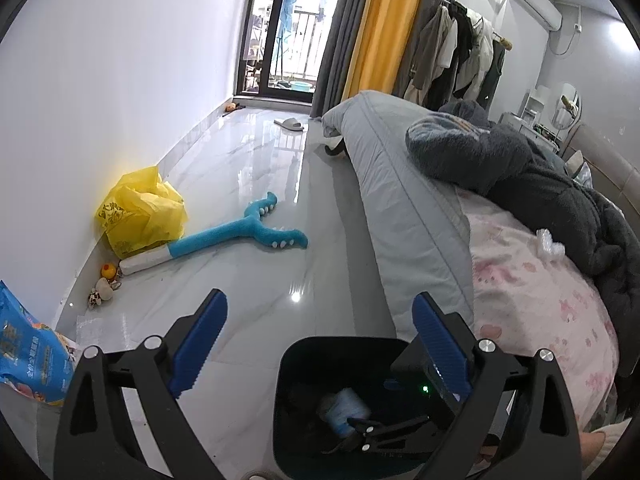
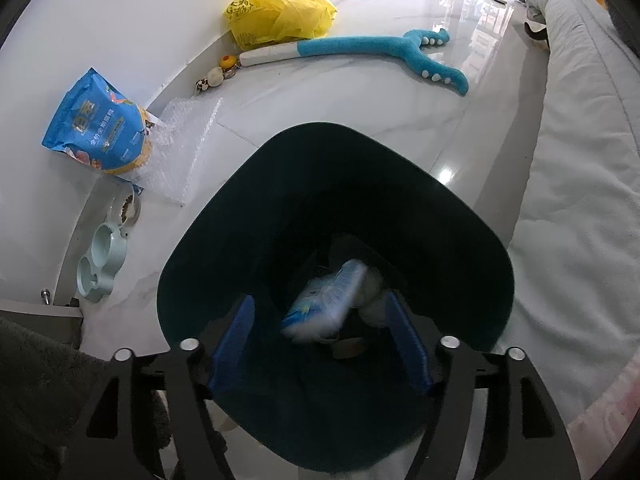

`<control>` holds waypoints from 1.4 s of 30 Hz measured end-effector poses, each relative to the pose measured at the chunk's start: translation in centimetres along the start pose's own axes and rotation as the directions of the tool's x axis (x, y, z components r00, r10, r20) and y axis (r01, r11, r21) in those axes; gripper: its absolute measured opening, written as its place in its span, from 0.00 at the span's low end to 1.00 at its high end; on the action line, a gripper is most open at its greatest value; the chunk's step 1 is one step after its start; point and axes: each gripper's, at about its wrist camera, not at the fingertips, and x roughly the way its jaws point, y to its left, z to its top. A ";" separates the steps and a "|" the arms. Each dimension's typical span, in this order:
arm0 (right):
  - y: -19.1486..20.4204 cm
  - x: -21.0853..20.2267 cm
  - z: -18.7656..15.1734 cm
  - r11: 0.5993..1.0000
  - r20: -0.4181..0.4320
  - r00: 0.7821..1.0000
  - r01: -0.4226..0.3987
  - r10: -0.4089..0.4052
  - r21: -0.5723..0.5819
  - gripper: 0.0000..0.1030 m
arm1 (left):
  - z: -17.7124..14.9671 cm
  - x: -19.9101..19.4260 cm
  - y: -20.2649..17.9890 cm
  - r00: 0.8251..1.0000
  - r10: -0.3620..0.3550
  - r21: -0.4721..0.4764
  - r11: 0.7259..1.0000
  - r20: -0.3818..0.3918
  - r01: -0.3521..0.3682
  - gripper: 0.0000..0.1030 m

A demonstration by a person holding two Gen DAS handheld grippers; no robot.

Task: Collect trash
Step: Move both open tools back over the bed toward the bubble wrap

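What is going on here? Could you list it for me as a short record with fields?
place: bedroom floor beside a bed
bin: dark bin, open top
in the bin: blue-and-white packet, blurred, free of the pads
right gripper: open, over the bin
left gripper: open, empty
on the floor: yellow plastic bag, bubble wrap, blue food bag, blue plush toy

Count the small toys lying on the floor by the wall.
3: an orange-yellow duck toy beside the white end of the long blue plush toy, a round cream toy next to it, a spotted toy beyond.
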 end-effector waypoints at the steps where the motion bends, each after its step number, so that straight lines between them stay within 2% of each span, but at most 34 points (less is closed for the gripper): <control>1: -0.1 -0.2 -0.1 1.000 0.003 1.000 -0.001 0.001 0.000 0.73 | 0.2 0.0 -0.3 1.000 -0.002 -0.002 1.000 0.004 0.002 0.93; 9: -0.8 -3.9 -0.6 1.000 0.098 0.995 -0.023 0.023 -0.002 0.77 | 1.3 -0.5 -2.3 0.999 -0.031 -0.009 0.999 0.033 0.031 0.93; 16: -2.9 -8.4 -1.2 0.999 0.220 0.975 -0.024 0.018 0.024 0.78 | 1.9 -0.4 -5.4 0.998 -0.045 0.024 0.999 0.050 0.044 0.93; 22: -5.3 -12.0 -1.9 0.998 0.325 0.946 0.006 -0.026 0.061 0.78 | 2.4 -0.2 -8.1 0.996 -0.066 0.050 0.997 0.060 0.063 0.93; 27: -8.2 -15.1 -3.0 0.992 0.402 0.910 0.061 -0.099 0.107 0.79 | 3.0 0.0 -10.8 0.993 -0.087 0.078 0.994 0.078 0.081 0.93; 30: -10.6 -16.9 -3.6 0.986 0.446 0.886 0.067 -0.129 0.152 0.81 | 3.4 0.3 -12.4 0.992 -0.095 0.094 0.992 0.084 0.087 0.93; 34: -13.9 -18.9 -4.7 0.974 0.483 0.858 0.080 -0.175 0.212 0.82 | 3.7 1.0 -13.9 0.990 -0.110 0.105 0.989 0.091 0.100 0.95; 42: -21.1 -22.2 -7.6 0.934 0.509 0.813 0.114 -0.284 0.339 0.82 | 4.2 3.8 -18.0 0.988 -0.150 0.141 0.980 0.045 0.142 0.95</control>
